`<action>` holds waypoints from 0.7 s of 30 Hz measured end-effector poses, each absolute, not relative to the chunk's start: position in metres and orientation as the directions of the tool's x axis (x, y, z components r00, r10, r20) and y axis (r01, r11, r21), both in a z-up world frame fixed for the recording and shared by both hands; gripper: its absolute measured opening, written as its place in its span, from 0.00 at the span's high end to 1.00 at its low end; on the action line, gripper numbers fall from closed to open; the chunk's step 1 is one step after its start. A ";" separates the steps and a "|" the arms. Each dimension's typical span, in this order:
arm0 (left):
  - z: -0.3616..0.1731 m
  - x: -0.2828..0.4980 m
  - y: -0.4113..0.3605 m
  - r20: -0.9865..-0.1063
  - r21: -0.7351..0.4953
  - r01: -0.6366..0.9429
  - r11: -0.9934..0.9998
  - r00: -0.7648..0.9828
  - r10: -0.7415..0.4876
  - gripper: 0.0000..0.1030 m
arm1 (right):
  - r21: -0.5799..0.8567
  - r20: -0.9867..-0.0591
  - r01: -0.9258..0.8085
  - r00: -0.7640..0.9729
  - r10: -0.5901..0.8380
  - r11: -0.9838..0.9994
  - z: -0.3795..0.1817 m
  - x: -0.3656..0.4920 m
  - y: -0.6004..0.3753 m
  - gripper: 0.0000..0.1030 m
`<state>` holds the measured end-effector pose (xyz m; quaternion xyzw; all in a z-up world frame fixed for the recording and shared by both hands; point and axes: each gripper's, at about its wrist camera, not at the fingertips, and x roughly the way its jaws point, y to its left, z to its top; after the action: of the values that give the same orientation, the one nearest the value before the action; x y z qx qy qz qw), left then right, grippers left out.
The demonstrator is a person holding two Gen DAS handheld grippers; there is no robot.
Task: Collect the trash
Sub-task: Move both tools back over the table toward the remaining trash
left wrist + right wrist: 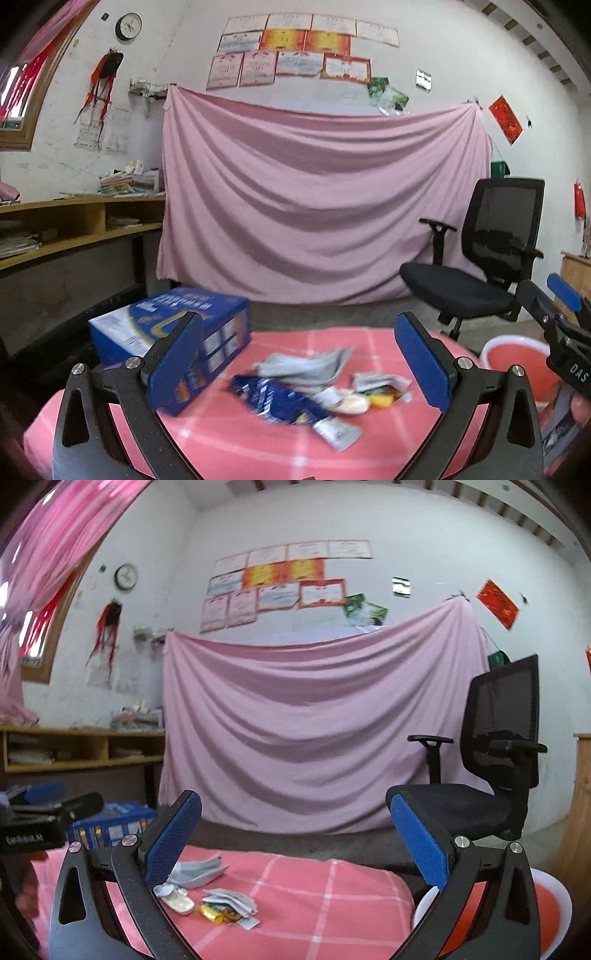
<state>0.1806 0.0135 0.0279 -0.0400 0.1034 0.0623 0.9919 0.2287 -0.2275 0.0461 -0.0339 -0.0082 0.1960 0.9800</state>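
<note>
Blue textured pads line both fingers of my left gripper (297, 363), spread wide and holding nothing. Ahead of them, on the pink checked cloth of the tabletop (229, 446), lies a loose pile of crumpled trash (314, 387): silvery foil wrappers, one dark blue wrapper, a yellow scrap. One glossy blue cardboard box (173, 328) stands behind my left finger. My right gripper (295, 840) is spread and empty too, with one round red basin (546, 912) low to its right.
</note>
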 end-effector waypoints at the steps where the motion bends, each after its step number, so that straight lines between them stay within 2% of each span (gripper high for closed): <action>1: 0.022 0.180 0.017 -0.228 -0.062 -0.138 0.988 0.966 0.121 0.02 | -0.078 -0.008 -0.389 0.921 0.390 0.918 0.044 0.229 -0.223 0.00; 6: -0.003 0.177 0.025 -0.313 -0.090 -0.150 0.985 0.943 0.115 0.02 | -0.117 -0.104 -0.389 0.920 0.378 0.914 0.032 0.240 -0.206 0.00; 10: -0.010 0.191 0.018 -0.417 -0.098 -0.112 0.989 0.907 0.061 0.02 | -0.105 -0.197 -0.393 0.909 0.368 0.914 0.023 0.254 -0.203 0.00; 14: -0.014 0.205 0.012 -0.484 -0.118 -0.067 0.991 0.875 0.002 0.05 | -0.081 -0.288 -0.391 0.890 0.354 0.917 0.015 0.269 -0.201 0.00; 16: -0.017 0.215 0.009 -0.528 -0.122 -0.045 0.992 0.849 -0.027 0.17 | -0.065 -0.328 -0.402 0.873 0.361 0.913 0.010 0.275 -0.200 0.01; 18: -0.022 0.224 0.007 -0.573 -0.122 -0.028 0.992 0.818 -0.047 0.27 | -0.036 -0.380 -0.432 0.840 0.388 0.901 0.005 0.284 -0.200 0.07; 21: -0.030 0.240 0.005 -0.642 -0.149 -0.011 0.989 0.761 -0.088 0.45 | -0.008 -0.441 -0.469 0.794 0.418 0.883 0.000 0.293 -0.197 0.24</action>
<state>0.2398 0.0051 -0.0302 -0.0721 0.3448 -0.0207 0.9357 0.2925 -0.1971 0.0002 -0.0584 0.2188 0.2344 0.9454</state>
